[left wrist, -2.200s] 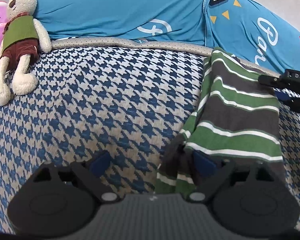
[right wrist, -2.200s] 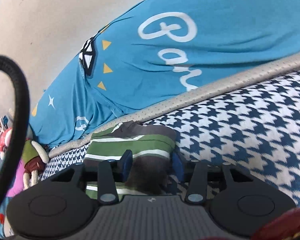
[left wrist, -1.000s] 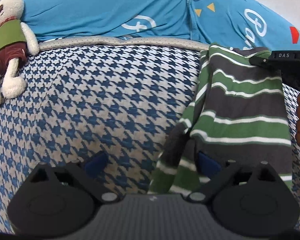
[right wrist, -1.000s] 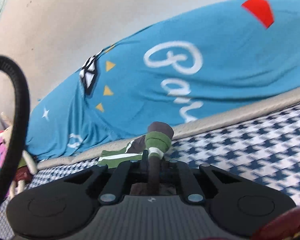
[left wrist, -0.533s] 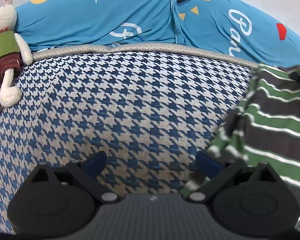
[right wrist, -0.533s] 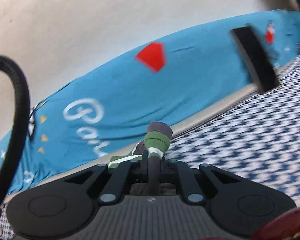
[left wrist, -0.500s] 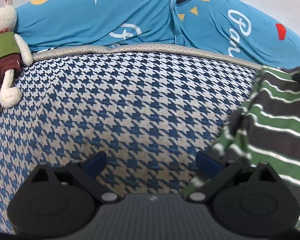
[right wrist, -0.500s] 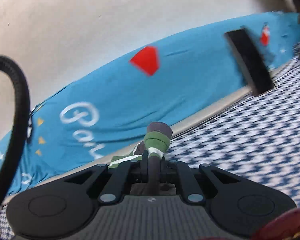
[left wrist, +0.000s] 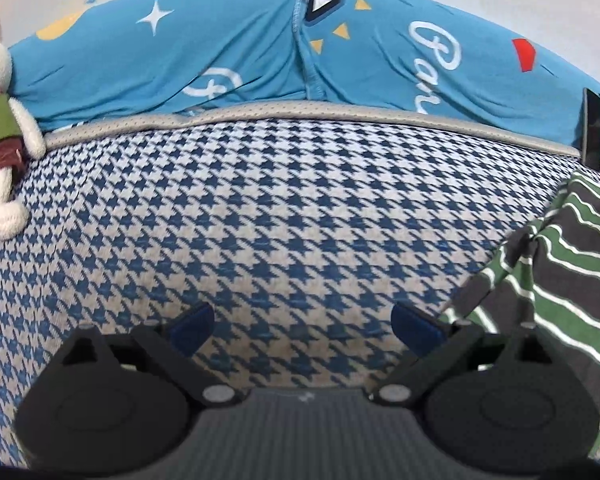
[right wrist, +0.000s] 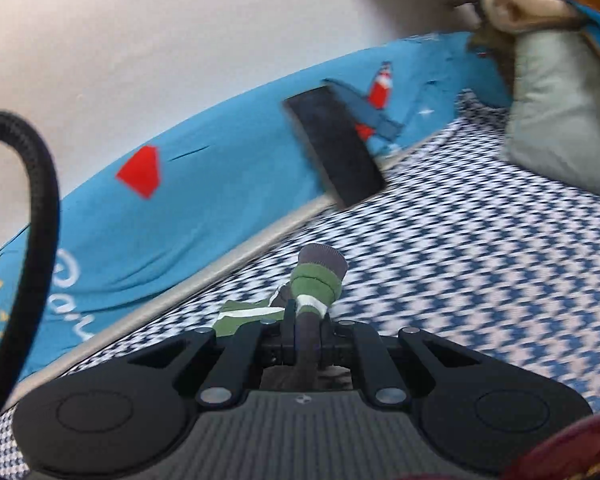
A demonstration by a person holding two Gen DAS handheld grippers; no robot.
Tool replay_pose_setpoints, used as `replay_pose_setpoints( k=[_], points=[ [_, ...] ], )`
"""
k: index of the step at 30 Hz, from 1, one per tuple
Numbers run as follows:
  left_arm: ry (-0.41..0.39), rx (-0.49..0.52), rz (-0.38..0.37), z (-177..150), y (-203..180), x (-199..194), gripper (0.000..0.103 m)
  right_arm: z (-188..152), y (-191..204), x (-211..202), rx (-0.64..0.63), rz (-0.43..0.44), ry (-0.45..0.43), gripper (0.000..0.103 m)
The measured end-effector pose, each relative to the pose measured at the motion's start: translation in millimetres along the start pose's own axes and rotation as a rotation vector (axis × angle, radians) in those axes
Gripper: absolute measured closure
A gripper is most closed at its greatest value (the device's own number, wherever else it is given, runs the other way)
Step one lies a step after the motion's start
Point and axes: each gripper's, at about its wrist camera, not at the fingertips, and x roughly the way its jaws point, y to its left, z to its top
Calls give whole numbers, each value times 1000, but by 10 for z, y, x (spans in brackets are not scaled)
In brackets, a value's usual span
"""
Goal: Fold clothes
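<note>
Right wrist view: the right gripper (right wrist: 307, 334) fingers are pinching a bunched fold of the striped shirt (left wrist: 556, 280) hanging over the bed (left wrist: 260, 220). Left gripper (left wrist: 304, 320) fingers are gaping, empty. That small pinch could slip, dropping the shirt.

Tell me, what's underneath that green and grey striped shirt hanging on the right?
Under the striped shirt, pinched in the right hand-held gripper, lies the blue-and-white houndstooth bedcover. Whatever sits directly beneath the cloth is covered, so I cannot tell whether it touches the bed.

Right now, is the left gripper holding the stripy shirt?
No, the left gripper is wide open over the checked blanket, and the stripy shirt hangs off to its right side.
</note>
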Motion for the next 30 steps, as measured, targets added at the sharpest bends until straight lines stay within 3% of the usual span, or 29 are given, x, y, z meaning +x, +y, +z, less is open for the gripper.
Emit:
replay_pose_setpoints(
  k=[5,6,8,12,21,30],
  points=[
    [-8,20,-21,-7,-104,-65,4,17,-326,9,68,-49,59,90],
    [-9,23,-28,-14,-124,-82,4,20,-385,16,84,-54,78,86],
    [-12,29,-36,-59,-158,-123,4,44,-443,-60,87,-82,61,70],
    [-20,43,-47,-182,-218,-214,4,94,-548,-226,90,-130,25,57],
    [-13,18,-79,-547,-234,-415,3,69,-613,-630,147,-37,66,56],
    [-12,-27,-88,-893,-158,-554,3,-373,-226,-1063,9,121,165,56]
  ],
)
